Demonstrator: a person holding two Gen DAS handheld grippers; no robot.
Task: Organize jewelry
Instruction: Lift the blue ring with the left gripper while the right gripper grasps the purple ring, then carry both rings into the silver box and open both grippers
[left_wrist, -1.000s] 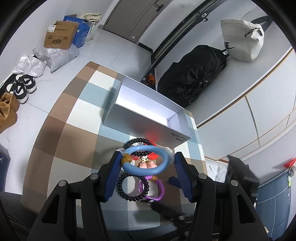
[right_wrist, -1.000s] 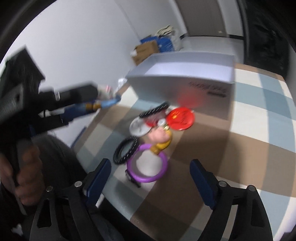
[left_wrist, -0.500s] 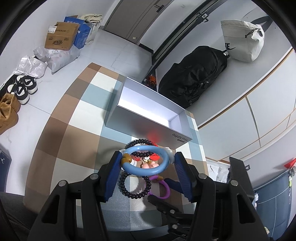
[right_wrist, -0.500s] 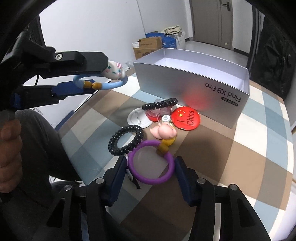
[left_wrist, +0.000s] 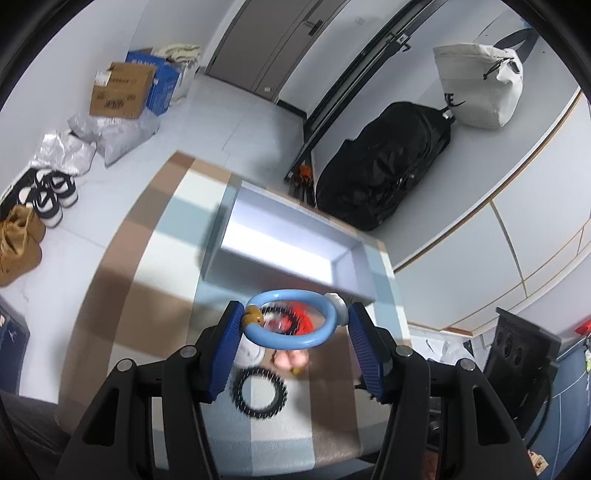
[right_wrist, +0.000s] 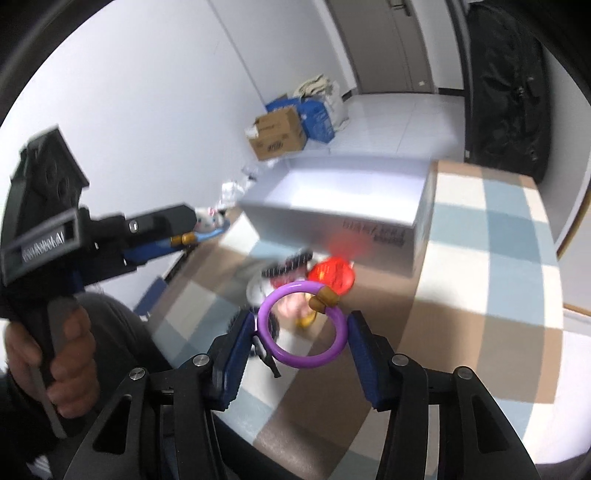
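My left gripper (left_wrist: 293, 321) is shut on a light blue bangle (left_wrist: 325, 334) with a white charm and holds it above the checked table, just short of the open silver box (left_wrist: 280, 240). My right gripper (right_wrist: 301, 330) is shut on a purple bangle (right_wrist: 266, 325) with a gold clasp, lifted off the table. Below lie a black beaded bracelet (left_wrist: 258, 395), a pink pig charm (left_wrist: 291, 360), a red round badge (right_wrist: 332, 273) and a white disc (left_wrist: 249, 352). The left gripper also shows in the right wrist view (right_wrist: 184, 236).
The checked table (right_wrist: 480, 295) ends near both grippers' bases. A black bag (left_wrist: 384, 173) and a white tote (left_wrist: 480, 85) stand behind the box. Cardboard boxes (left_wrist: 122, 92) and shoes (left_wrist: 51, 192) sit on the floor at left.
My right gripper has closed on the purple bangle and lifted it off the table. My left gripper has moved forward toward the silver box with the blue bangle.
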